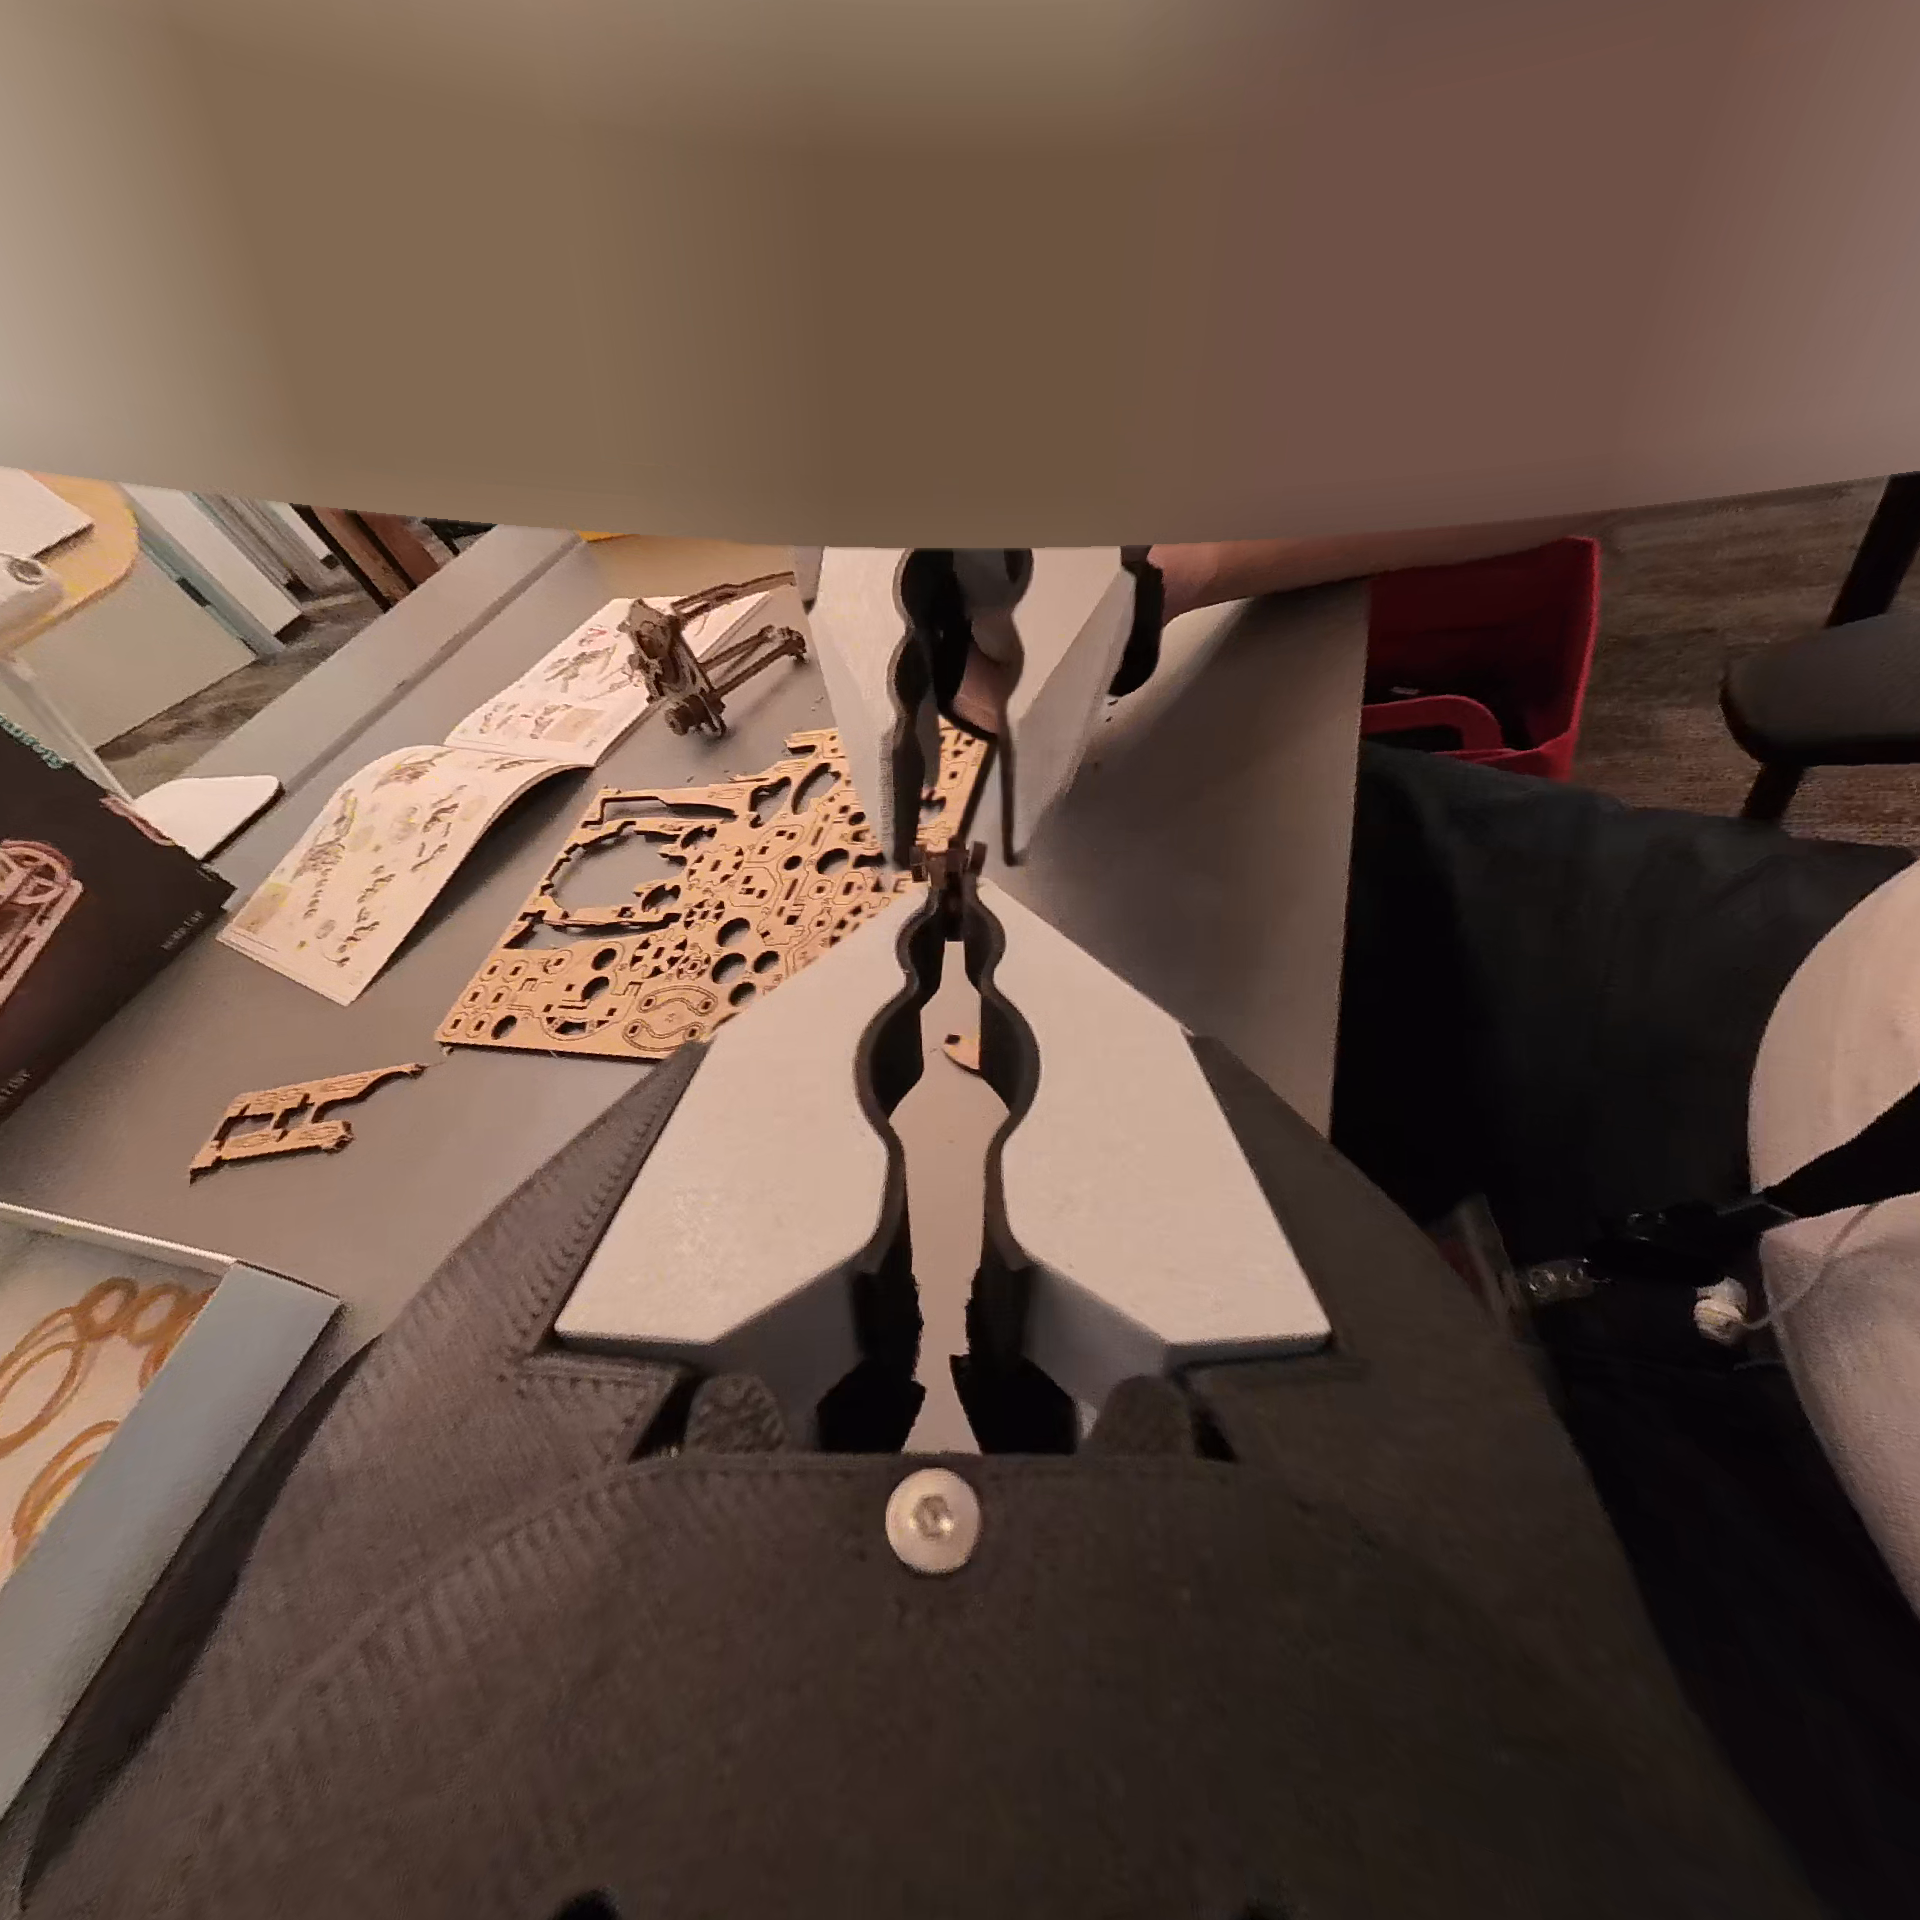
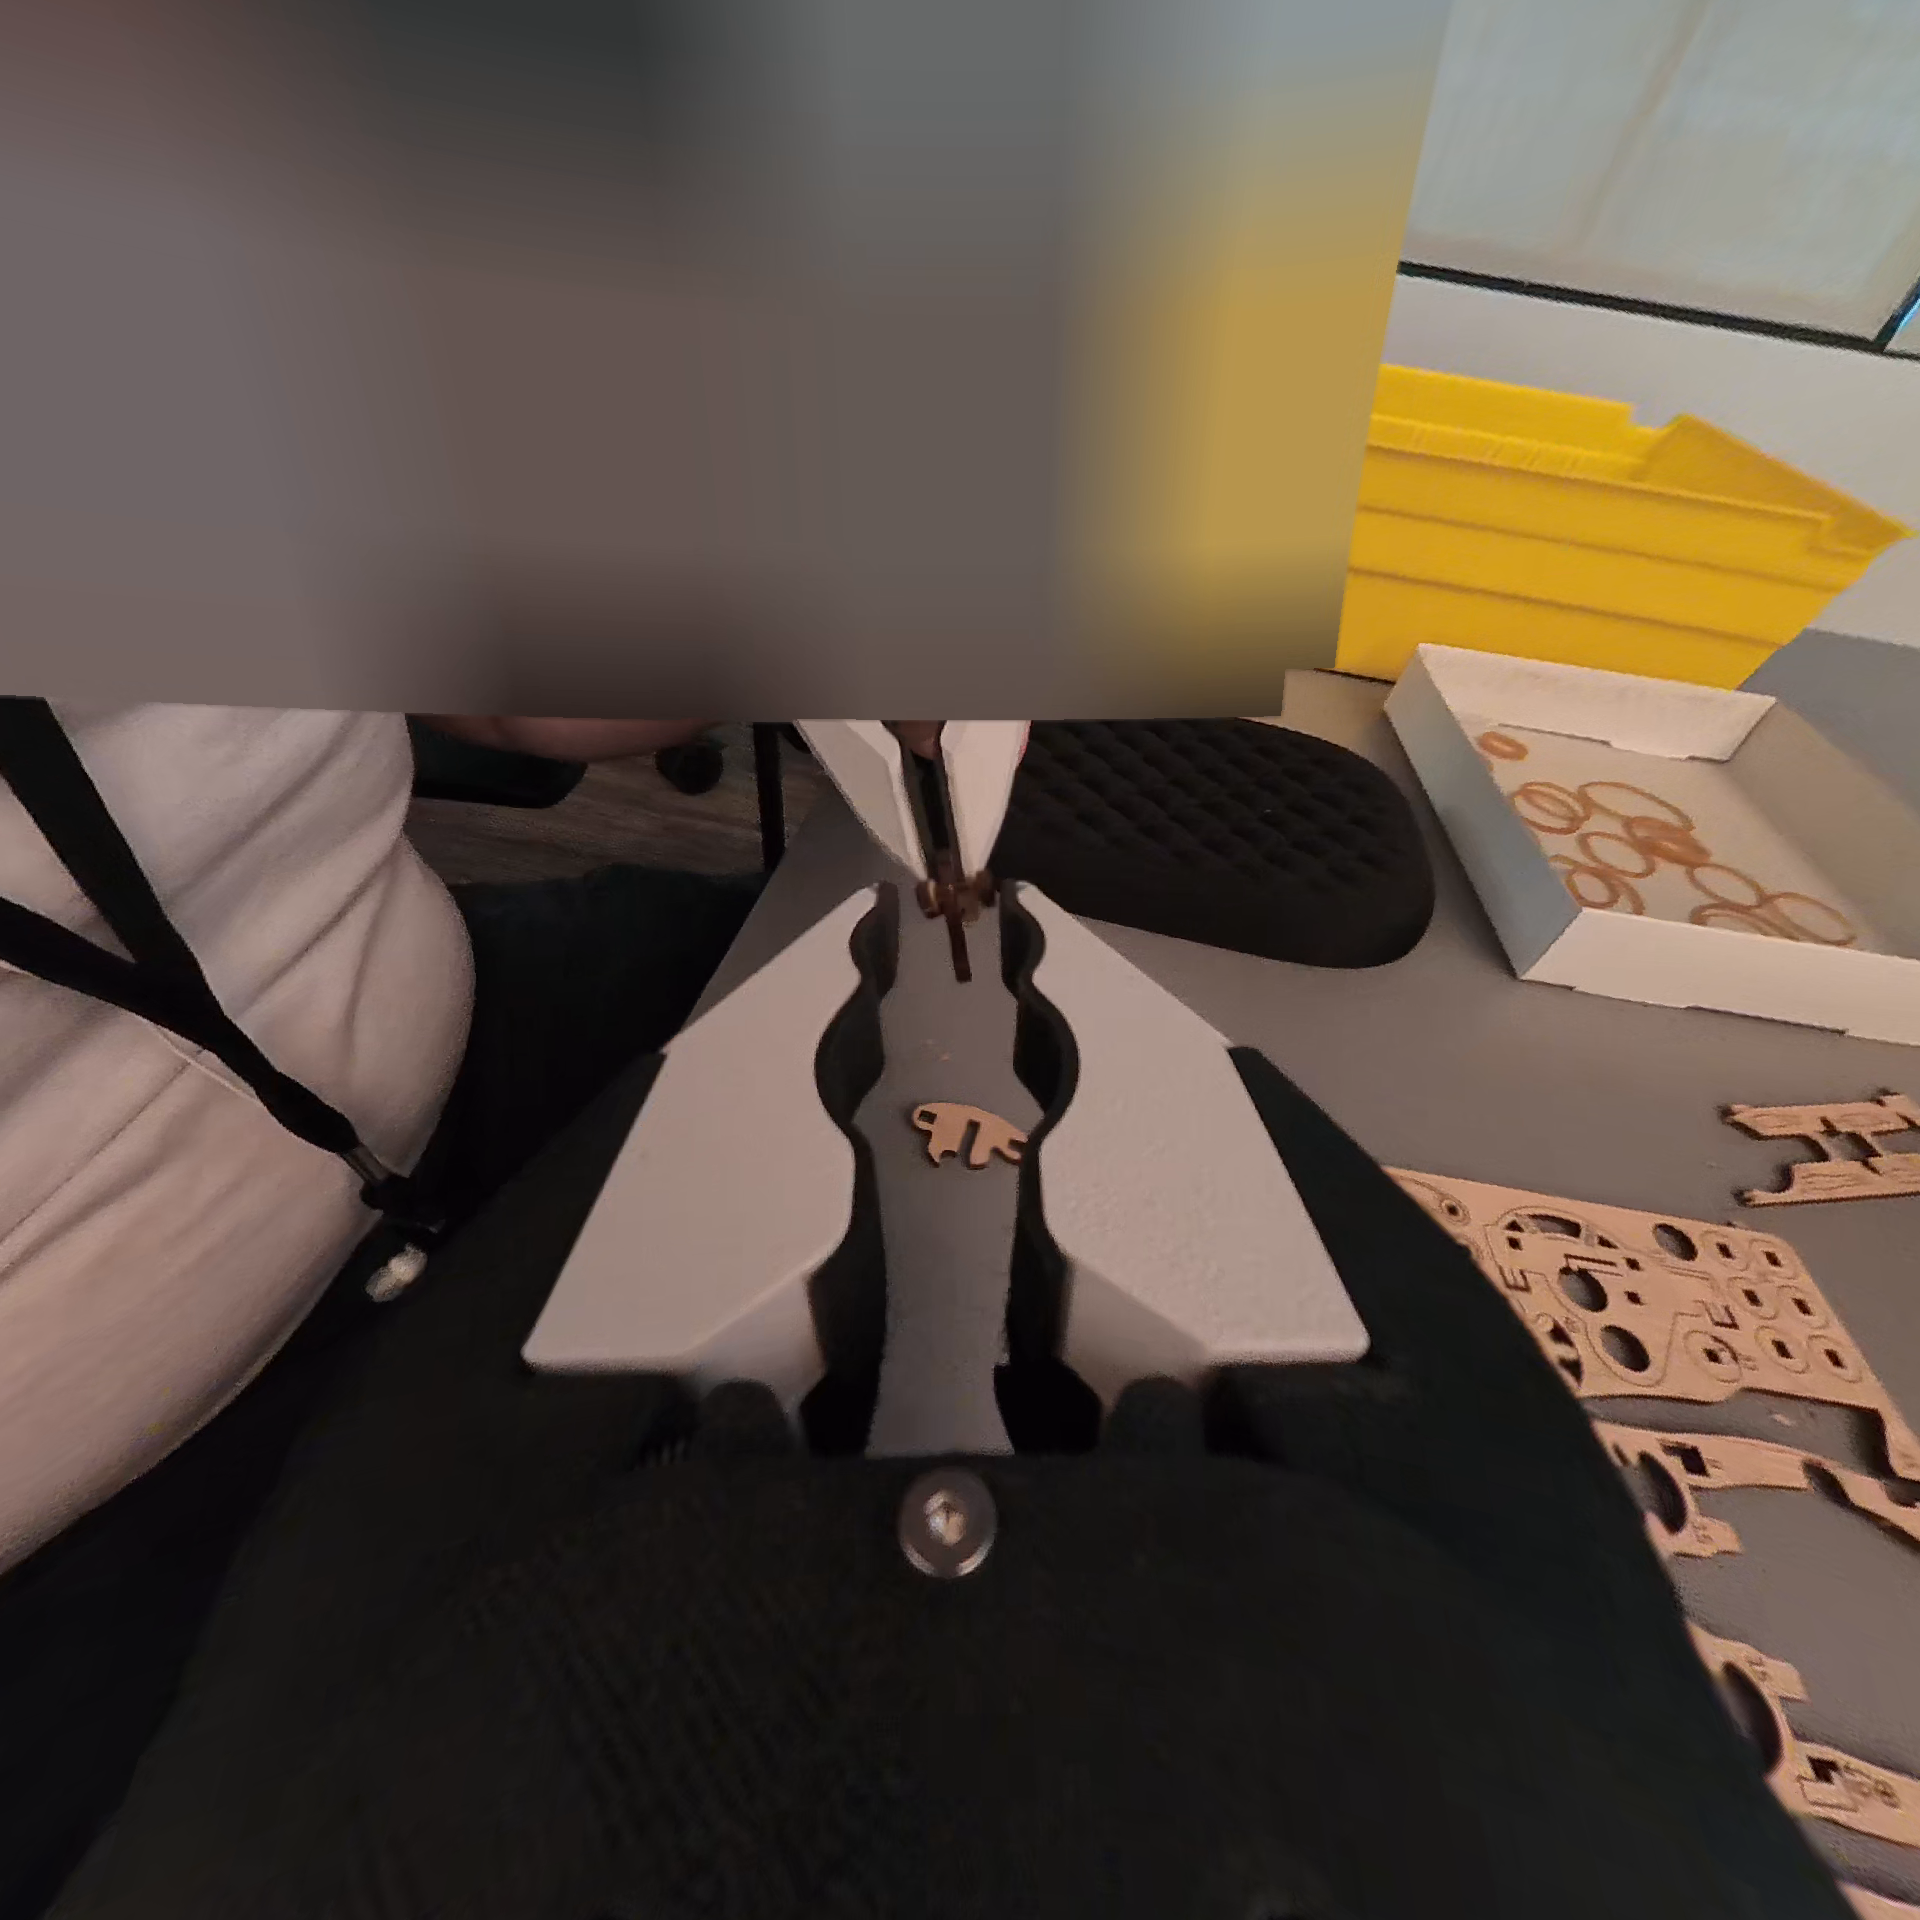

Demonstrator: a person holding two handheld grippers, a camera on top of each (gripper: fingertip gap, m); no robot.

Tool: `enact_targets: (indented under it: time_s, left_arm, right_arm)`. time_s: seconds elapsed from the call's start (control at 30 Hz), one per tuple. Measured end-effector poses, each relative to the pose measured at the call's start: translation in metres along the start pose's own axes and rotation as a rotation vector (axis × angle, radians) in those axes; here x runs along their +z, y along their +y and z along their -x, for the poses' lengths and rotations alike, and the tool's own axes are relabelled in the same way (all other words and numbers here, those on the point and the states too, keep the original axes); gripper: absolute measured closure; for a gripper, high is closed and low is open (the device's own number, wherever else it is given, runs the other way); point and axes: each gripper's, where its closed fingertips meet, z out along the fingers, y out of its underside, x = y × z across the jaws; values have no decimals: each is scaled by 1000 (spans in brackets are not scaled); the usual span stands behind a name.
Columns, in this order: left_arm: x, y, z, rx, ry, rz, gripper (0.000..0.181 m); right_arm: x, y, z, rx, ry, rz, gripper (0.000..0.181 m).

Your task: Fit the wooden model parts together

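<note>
A large blurred patch covers everything above and beyond both sets of tongs in each view. The small wooden assembly point(image 1: 948, 878) pinched between the two tips is too small and dark to tell its parts or how they join, and whether the right gripper point(image 2: 954, 896) actually touches it cannot be told. To the right of the right tongs, the punched wooden sheet point(image 2: 1704, 1320) is cut off by the picture's edge; to the left of the left tongs, so are the dark box point(image 1: 73, 914) and the white tray point(image 1: 135, 1382).
</note>
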Motion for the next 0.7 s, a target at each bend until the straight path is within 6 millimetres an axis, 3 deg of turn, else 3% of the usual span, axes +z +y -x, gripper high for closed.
enact_targets:
  time_s: [0.13,0.27,0.7]
  left_arm:
    - [-2,-3,1,-40,13,-25,180]
    - [0,-1,-3,-47,32,-15,180]
    - [-1,-2,-9,-4,51,-19,180]
  right_arm:
    - [2,2,-2,-13,20,15,157]
    - [2,0,1,-32,11,4,168]
    - [2,1,7,-74,9,22,169]
